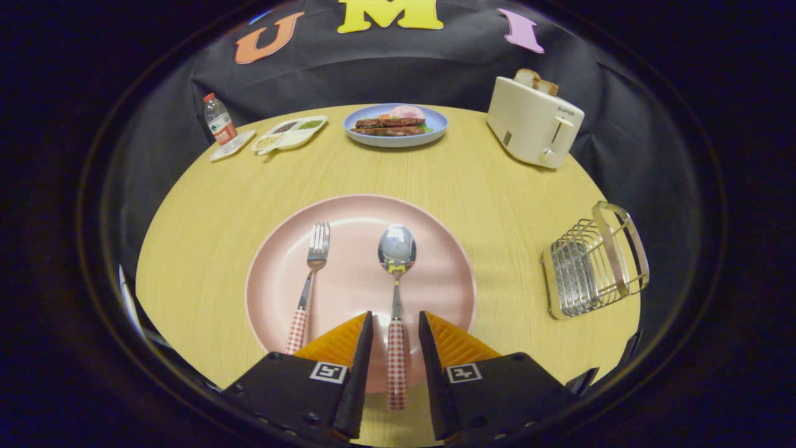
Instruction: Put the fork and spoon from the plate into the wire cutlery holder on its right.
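A pink plate (435, 274) lies on the round wooden table just ahead of my fingers. On it lie a fork (309, 280) to the left and a spoon (396, 292) to the right, both with red-and-white checked handles pointing toward me. My gripper (396, 323) is open, its fingers standing on either side of the spoon's handle with a gap on each side, not pressing on it. The wire cutlery holder (591, 261) stands on the table to the right of the plate, with nothing showing inside it.
Beyond the plate stands a blue plate of food (396, 124). A cream toaster (535, 121) with bread in it is at the far right. A divided snack dish (289, 132) and a small water bottle (219, 121) stand at the far left.
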